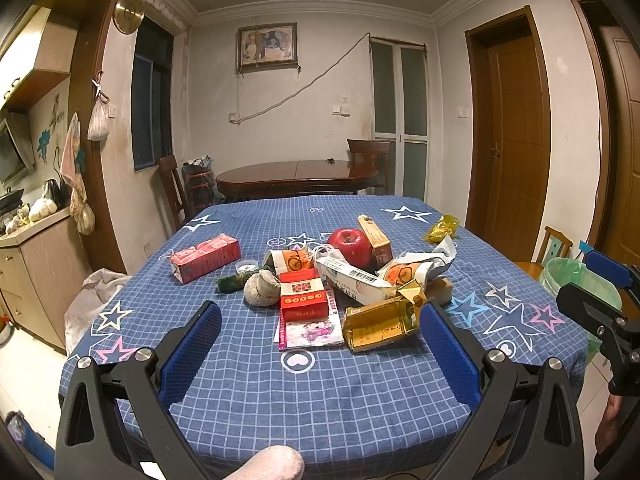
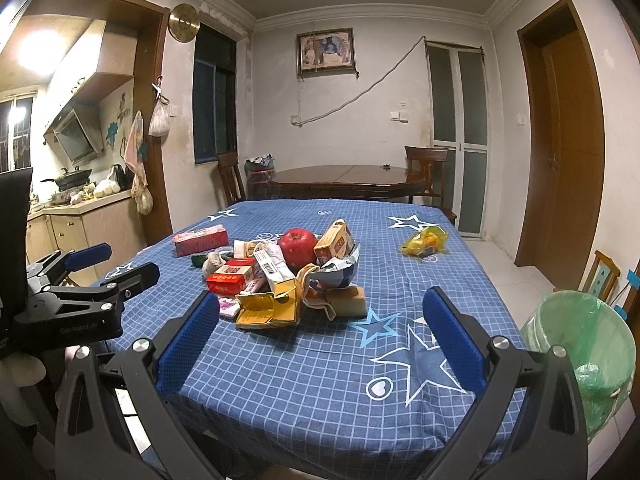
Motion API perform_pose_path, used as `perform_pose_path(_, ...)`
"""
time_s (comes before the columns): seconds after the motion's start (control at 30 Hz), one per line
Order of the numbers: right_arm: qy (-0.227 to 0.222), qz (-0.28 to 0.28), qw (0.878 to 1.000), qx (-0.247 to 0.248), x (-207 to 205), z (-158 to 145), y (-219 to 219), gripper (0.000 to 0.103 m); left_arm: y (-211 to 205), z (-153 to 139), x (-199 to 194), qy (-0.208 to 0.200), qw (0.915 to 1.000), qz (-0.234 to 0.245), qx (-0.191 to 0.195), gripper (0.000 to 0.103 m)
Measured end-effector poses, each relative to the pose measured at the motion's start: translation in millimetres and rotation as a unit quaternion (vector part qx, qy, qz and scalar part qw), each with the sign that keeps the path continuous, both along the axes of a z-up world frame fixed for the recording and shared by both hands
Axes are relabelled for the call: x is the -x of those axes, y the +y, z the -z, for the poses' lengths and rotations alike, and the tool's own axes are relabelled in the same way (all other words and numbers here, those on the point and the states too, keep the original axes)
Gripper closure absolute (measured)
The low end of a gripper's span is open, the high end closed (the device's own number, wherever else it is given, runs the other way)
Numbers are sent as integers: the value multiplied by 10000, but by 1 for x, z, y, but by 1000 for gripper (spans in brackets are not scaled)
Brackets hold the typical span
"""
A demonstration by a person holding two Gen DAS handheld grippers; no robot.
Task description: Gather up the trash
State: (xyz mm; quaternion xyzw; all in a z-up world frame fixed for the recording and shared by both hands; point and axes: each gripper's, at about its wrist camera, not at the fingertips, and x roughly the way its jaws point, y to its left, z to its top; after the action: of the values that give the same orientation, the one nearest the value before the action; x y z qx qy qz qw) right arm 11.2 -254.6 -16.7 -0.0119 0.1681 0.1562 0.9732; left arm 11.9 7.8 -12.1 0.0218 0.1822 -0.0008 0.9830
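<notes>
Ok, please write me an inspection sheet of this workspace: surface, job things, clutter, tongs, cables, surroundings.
Surface: table under a blue checked cloth with stars.
Job's things: heap of trash at the centre, with a gold box, a red box, a barcoded white packet and a red carton; yellow wrapper lies apart; bin with green liner stands beside the table.
Clutter: red apple inside the heap.
Tongs: left tongs open, empty; right tongs open, empty.
Cables: one cord across the far wall.
Surroundings: wooden table, chairs, doors, kitchen counter.
</notes>
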Motion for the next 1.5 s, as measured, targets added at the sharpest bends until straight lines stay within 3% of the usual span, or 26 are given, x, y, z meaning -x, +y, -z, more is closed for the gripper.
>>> perform_pose_path(0.87,67,-95,9999,47,0,4,2,5,3,5,-6,138,9999,-2,-11,4)
perform_pose_path(0.93,122,-205,9997,59,-3,4,4,5,9,6,-13,238,9997,105,11,4)
perform_pose_path(1.03,390,-527,9978,-121,-15,7,5,5,30,15,-37,726,9970,260,14,4)
perform_pose_path(1.23,834,-900,9924,44,-41,23,19,5,93,48,-105,1915,9785,551,525,4)
perform_pose_path(1.5,1243,-1158,9854,130,-65,40,40,5,142,58,-185,2194,9623,379,1559,5)
